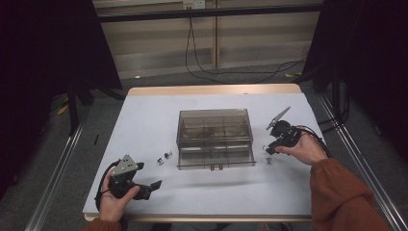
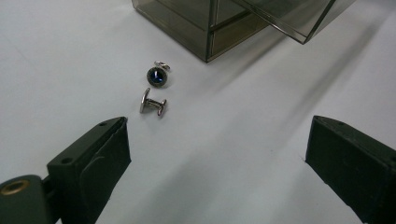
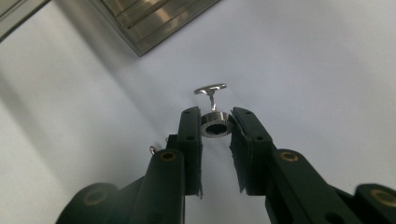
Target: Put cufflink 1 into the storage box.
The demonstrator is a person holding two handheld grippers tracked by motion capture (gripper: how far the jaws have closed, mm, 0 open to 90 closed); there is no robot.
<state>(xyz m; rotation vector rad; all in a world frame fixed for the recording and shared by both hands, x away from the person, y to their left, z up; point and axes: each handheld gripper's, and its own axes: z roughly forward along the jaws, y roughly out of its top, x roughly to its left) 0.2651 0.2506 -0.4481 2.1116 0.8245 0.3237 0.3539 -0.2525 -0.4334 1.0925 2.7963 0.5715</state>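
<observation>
A smoky clear compartment box (image 1: 215, 137) stands mid-table with its lid swung open toward me. Two silver cufflinks lie left of it: one shows a blue face (image 2: 158, 76), the other rests on its side (image 2: 152, 103). My left gripper (image 2: 217, 158) hovers low just short of them, jaws wide open with nothing between them; in the high view it is near the table's front left (image 1: 153, 186). My right gripper (image 3: 217, 113) is shut on the round head of a third cufflink (image 3: 216, 129), whose toggle points away. It is right of the box (image 1: 267, 148).
Another small cufflink (image 1: 268, 162) lies on the white table top (image 1: 144, 120) just in front of the right gripper. The box's open lid (image 2: 289, 18) overhangs the table toward the front. Dark curtains and cables stand beyond the far edge.
</observation>
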